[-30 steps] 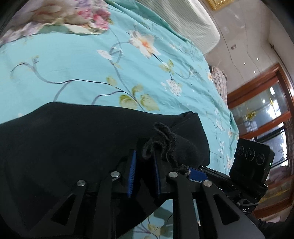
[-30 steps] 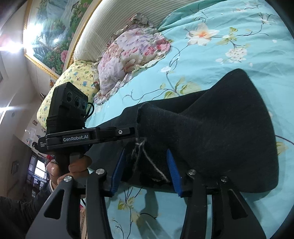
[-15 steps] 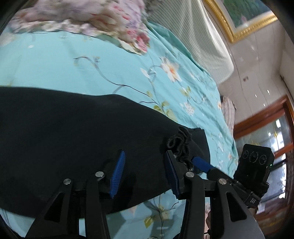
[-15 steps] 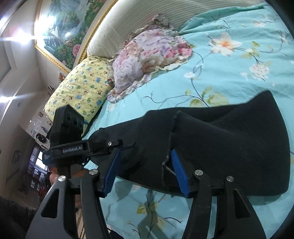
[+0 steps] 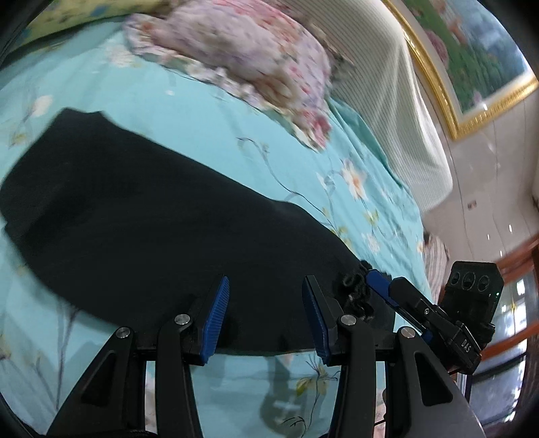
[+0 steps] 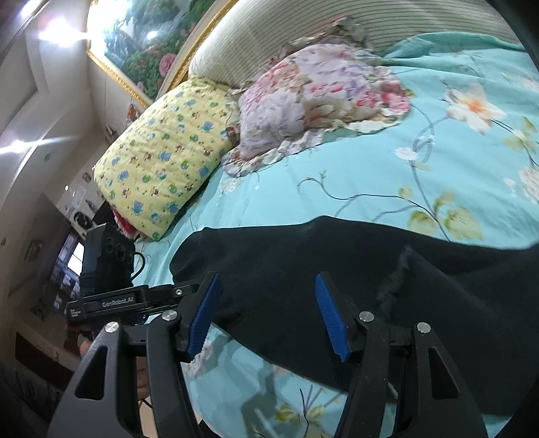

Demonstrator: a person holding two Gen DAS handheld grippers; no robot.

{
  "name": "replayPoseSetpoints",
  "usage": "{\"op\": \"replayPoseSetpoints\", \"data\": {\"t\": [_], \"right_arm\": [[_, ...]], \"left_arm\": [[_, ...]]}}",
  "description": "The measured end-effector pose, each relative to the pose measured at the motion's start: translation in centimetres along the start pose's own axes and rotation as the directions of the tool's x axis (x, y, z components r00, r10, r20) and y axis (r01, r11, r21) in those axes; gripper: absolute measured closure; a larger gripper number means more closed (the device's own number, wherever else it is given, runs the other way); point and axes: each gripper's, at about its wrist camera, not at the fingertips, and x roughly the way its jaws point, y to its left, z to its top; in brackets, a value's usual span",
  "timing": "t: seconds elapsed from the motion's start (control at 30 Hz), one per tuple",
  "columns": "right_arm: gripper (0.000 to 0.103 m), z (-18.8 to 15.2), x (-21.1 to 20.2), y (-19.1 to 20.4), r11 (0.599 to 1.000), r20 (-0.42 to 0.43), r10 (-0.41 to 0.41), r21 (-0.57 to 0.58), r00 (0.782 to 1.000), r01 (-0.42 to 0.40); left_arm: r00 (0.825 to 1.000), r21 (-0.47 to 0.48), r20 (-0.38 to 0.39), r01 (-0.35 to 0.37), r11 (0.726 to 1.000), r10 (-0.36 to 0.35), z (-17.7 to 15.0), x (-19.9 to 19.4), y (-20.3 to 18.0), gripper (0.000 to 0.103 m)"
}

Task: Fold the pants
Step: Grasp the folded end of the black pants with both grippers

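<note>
The pants (image 5: 161,219) lie flat and dark along the near edge of the bed (image 5: 209,121), spread out ready for a fold. The left gripper (image 5: 266,316) hovers over their near hem, fingers apart and holding nothing; the right gripper (image 6: 266,313), jaws just parting, is likewise empty above the cloth. Beyond, the turquoise flowered sheet runs to a floral pillow (image 6: 320,101), a yellow pillow (image 6: 161,161), a ribbed headboard (image 6: 269,37) and a gilt-framed painting (image 6: 141,37).

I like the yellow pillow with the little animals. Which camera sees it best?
The right wrist view. There the yellow pillow shows nearly whole, lying beside the flowery pillow by the headboard. The left wrist view catches only a blurred yellow strip at its top edge.
</note>
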Motion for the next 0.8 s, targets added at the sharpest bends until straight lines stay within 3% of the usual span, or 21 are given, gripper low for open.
{"op": "replayPoseSetpoints", "data": {"t": [0.43,0.8], "right_arm": [[0.04,2.1,4.5,3.1,0.993,-0.092,0.046,-0.108,0.995,-0.056],[0.04,4.1,9.1,5.4,0.976,-0.183,0.064,-0.191,0.981,-0.099]], "left_arm": [[0.994,-0.172,0.092,-0.038,0.984,0.055,-2.3,-6.1,6.0,0.053],[0.988,-0.291,0.113,-0.065,0.954,0.102,-3.0,-7.8,10.0,0.048]]}}
